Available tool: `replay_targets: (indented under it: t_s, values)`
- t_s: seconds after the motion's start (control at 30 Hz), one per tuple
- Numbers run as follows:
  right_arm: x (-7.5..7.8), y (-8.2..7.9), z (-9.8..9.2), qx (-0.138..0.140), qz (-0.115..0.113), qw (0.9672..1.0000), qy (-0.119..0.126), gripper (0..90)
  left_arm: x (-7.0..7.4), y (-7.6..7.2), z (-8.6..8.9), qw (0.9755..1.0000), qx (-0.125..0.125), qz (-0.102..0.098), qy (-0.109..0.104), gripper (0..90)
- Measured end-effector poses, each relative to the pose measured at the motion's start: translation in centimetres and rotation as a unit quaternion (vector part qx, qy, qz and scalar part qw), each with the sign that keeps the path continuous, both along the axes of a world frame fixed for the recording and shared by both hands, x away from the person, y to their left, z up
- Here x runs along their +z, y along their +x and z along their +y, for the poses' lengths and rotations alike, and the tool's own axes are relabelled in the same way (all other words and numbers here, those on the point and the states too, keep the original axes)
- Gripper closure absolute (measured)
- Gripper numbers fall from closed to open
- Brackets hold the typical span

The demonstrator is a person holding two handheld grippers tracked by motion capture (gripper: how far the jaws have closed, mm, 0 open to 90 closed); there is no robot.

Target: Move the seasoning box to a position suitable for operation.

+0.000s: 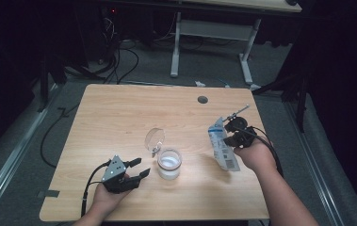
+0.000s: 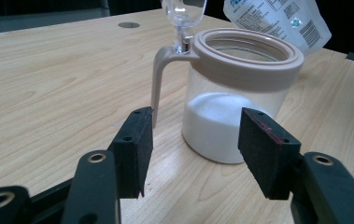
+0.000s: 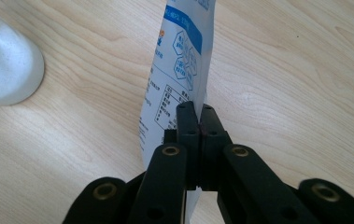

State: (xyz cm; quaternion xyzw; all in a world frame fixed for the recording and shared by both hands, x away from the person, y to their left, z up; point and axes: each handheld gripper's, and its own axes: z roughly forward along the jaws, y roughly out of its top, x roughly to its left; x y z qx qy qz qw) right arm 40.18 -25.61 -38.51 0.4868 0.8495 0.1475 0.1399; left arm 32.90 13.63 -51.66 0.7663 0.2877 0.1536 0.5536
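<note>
A clear jar (image 1: 169, 164) with a beige rim and white powder in its lower part stands near the table's front middle. Its round clear lid (image 1: 155, 138) is flipped up on a hinge at the back left. My left gripper (image 1: 142, 167) is open just left of the jar, not touching it. In the left gripper view the jar (image 2: 233, 93) stands just past the spread jaws of the left gripper (image 2: 193, 144). My right gripper (image 1: 228, 140) is shut on the edge of a white and blue pouch (image 1: 223, 147), held upright right of the jar. In the right gripper view the right gripper (image 3: 199, 116) pinches the pouch (image 3: 179, 60).
The wooden table (image 1: 119, 117) has a round cable hole (image 1: 202, 100) at the back right. Beyond it stand a white desk frame (image 1: 176, 47) and cables on the floor. The table's left half is bare wood.
</note>
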Motion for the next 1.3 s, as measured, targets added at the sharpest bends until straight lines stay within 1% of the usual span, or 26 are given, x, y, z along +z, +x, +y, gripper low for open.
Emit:
replay_targets:
  t_s: [0.03,0.1,0.13,0.17,0.2,0.27,0.3,0.33,0.4,0.47,0.6,0.67,0.73,0.8,0.87,0.9,0.93,0.97,1.0,1.03,1.1,1.17,1.2,1.3]
  values:
    - [0.0,0.0,0.0,0.0,0.0,1.0,0.0,90.0,0.0,0.0,0.0,1.0,0.0,0.0,0.0,45.5]
    - [-0.1,-0.1,-0.1,0.003,-0.01,0.9999,-0.001,90.0,-0.1,0.1,0.1,1.0,0.005,0.003,-0.004,45.5]
    - [-0.1,-0.3,-0.1,0.004,-0.017,0.9998,0.004,90.0,-0.1,0.3,0.2,0.9999,0.008,0.005,-0.004,45.5]
    - [-0.1,-0.3,-0.1,0.004,-0.017,0.9998,0.004,90.0,-0.1,0.3,0.2,0.9999,0.008,0.005,-0.004,45.5]
    - [-0.1,-0.6,-0.2,0.005,-0.031,0.9995,0.01,90.0,-0.2,0.4,0.4,0.9999,0.011,0.007,-0.005,45.4]
    - [0.0,-0.7,-0.2,0.003,-0.035,0.9993,0.012,90.0,-0.2,0.5,0.5,0.9998,0.014,0.009,-0.009,45.4]
    - [0.0,-0.9,-0.3,0.001,-0.04,0.999,0.019,90.0,-0.2,0.5,0.6,0.9998,0.016,0.009,-0.01,45.4]
    - [0.0,-0.9,-0.4,0.001,-0.044,0.9988,0.019,90.0,-0.2,0.6,0.8,0.9997,0.018,0.009,-0.009,45.3]
    - [0.0,-1.2,-0.6,-0.003,-0.053,0.9982,0.028,90.0,-0.2,0.8,1.0,0.9997,0.022,0.01,-0.01,45.2]
    - [-0.1,-1.5,-0.6,0.001,-0.059,0.9979,0.027,90.0,-0.3,0.9,1.2,0.9995,0.026,0.011,-0.011,45.2]
    - [-0.2,-2.1,-0.8,-0.001,-0.077,0.9963,0.038,90.0,-0.3,1.0,1.4,0.9994,0.03,0.012,-0.01,45.2]
    - [-0.6,-2.6,-0.9,0.001,-0.091,0.995,0.043,90.0,-0.3,1.0,1.4,0.9994,0.033,0.01,-0.01,45.2]
    - [-0.6,-2.7,-0.9,-0.001,-0.092,0.9946,0.047,90.0,-0.4,1.0,1.4,0.9993,0.033,0.01,-0.01,45.2]
    - [-0.9,-3.0,-1.0,-0.003,-0.1,0.9936,0.054,90.0,-0.4,1.1,1.4,0.9993,0.035,0.008,-0.008,45.2]
    - [-1.1,-3.3,-1.0,-0.003,-0.106,0.9929,0.053,90.0,-0.4,1.1,1.4,0.9993,0.036,0.008,-0.005,44.8]
    - [-1.2,-3.5,-1.1,-0.007,-0.11,0.9918,0.064,90.0,-0.5,1.1,1.5,0.9993,0.037,0.008,-0.004,44.6]
    - [-1.3,-3.6,-1.1,-0.01,-0.115,0.991,0.068,90.0,-0.5,1.1,1.5,0.9993,0.037,0.007,-0.004,44.5]
    - [-1.3,-3.7,-1.2,-0.012,-0.117,0.9906,0.07,90.0,-0.5,1.1,1.5,0.9993,0.038,0.007,-0.004,44.5]
    - [-1.7,-4.1,-1.3,-0.015,-0.125,0.9894,0.071,90.0,-0.5,1.2,1.5,0.9992,0.039,0.007,-0.002,44.4]
    - [-1.7,-4.1,-1.3,-0.015,-0.125,0.9894,0.071,90.0,-0.5,1.2,1.5,0.9992,0.039,0.007,-0.002,44.4]
    - [-2.1,-4.3,-1.5,-0.018,-0.131,0.9881,0.079,90.0,-0.5,1.2,1.6,0.9991,0.041,0.008,-0.002,44.4]
    - [-2.3,-4.5,-1.8,-0.026,-0.138,0.9863,0.088,90.0,-0.6,1.2,1.6,0.9991,0.042,0.009,-0.003,44.3]
    - [-2.6,-4.8,-2.2,-0.032,-0.146,0.9838,0.099,90.0,-0.6,1.2,1.6,0.9991,0.041,0.009,-0.003,44.3]
    - [-2.7,-5.2,-2.3,-0.034,-0.15,0.9829,0.102,90.0,-0.5,1.2,1.6,0.9991,0.041,0.009,-0.003,44.2]
